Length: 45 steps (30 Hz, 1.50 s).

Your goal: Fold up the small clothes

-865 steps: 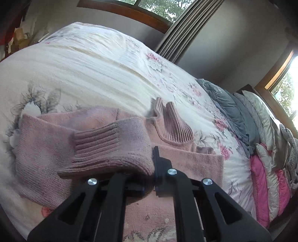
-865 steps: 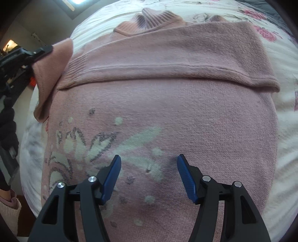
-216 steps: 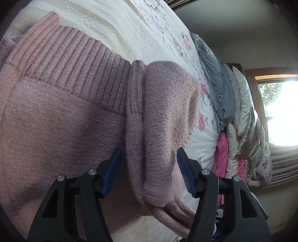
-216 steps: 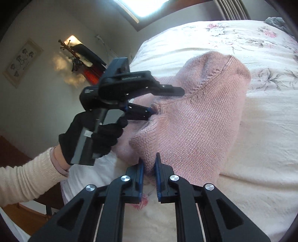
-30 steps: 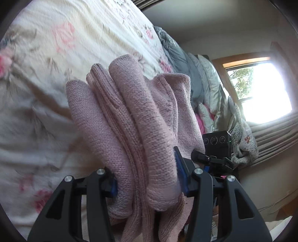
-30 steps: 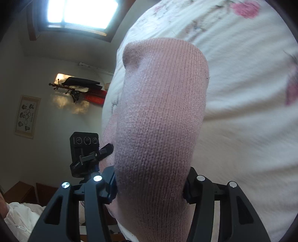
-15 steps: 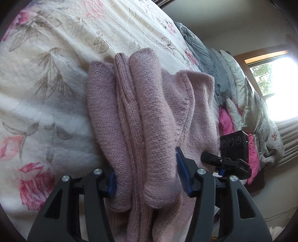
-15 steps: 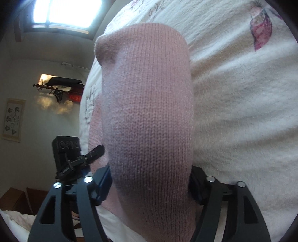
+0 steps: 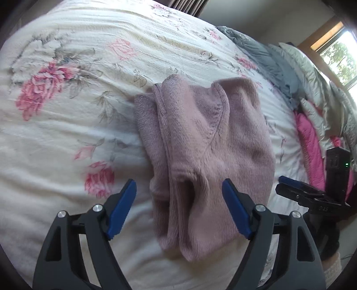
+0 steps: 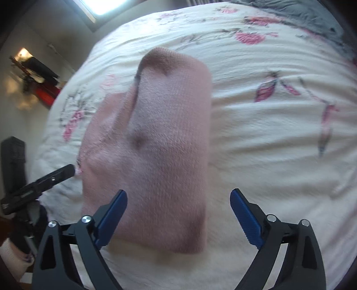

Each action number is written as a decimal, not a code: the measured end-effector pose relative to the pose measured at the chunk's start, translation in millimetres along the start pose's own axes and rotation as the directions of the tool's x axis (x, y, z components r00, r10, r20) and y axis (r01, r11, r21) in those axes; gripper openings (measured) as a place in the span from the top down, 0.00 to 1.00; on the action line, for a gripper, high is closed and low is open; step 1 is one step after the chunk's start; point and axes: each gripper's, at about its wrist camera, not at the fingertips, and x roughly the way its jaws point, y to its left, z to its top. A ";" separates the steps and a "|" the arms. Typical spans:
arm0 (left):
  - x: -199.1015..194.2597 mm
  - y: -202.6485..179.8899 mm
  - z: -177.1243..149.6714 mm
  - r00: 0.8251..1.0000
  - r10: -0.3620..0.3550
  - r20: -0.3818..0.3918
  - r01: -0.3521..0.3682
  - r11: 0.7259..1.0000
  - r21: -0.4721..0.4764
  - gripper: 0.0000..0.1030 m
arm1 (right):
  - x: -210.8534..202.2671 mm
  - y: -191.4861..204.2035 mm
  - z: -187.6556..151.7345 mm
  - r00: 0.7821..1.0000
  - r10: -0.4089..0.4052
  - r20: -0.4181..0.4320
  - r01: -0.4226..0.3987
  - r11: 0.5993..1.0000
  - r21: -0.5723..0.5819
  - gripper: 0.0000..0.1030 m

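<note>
Folded sweater (image 9: 200,145) flat on bedspread (image 9: 67,133), both grippers apparently clear

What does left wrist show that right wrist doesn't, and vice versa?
Left wrist only: the sweater's stacked fold edges and seam, the pillows, a side window, and the right gripper at the frame's right edge.
Right wrist only: the sweater's smooth folded side, a bright window overhead, and the left gripper at the frame's left edge.
Both: the folded sweater lying released on the quilt, both grippers open.
</note>
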 end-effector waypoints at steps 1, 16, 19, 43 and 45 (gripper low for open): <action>-3.4 -0.6 -3.5 1.000 0.007 -0.001 -0.007 1.000 -0.009 0.23 | -4.2 -0.1 -4.5 1.000 -0.014 0.005 0.014 1.000 0.011 0.09; -39.9 -23.5 -50.5 0.988 0.157 -0.008 -0.157 0.988 -0.004 0.22 | -41.1 36.4 -50.6 0.982 -0.185 0.022 0.185 0.983 0.009 0.04; -47.5 -25.8 -57.5 0.984 0.175 -0.001 -0.175 0.984 -0.006 0.22 | -47.5 43.5 -51.6 0.985 -0.170 0.033 0.170 0.985 -0.002 0.04; -54.0 -44.2 -77.6 0.973 0.230 -0.003 -0.229 0.972 0.060 0.20 | -57.9 43.4 -65.3 0.936 -0.350 0.026 0.350 0.937 -0.013 0.04; -51.9 -45.0 -78.1 0.974 0.228 -0.010 -0.227 0.972 0.061 0.20 | -56.2 40.8 -64.8 0.935 -0.354 0.018 0.354 0.935 -0.010 0.04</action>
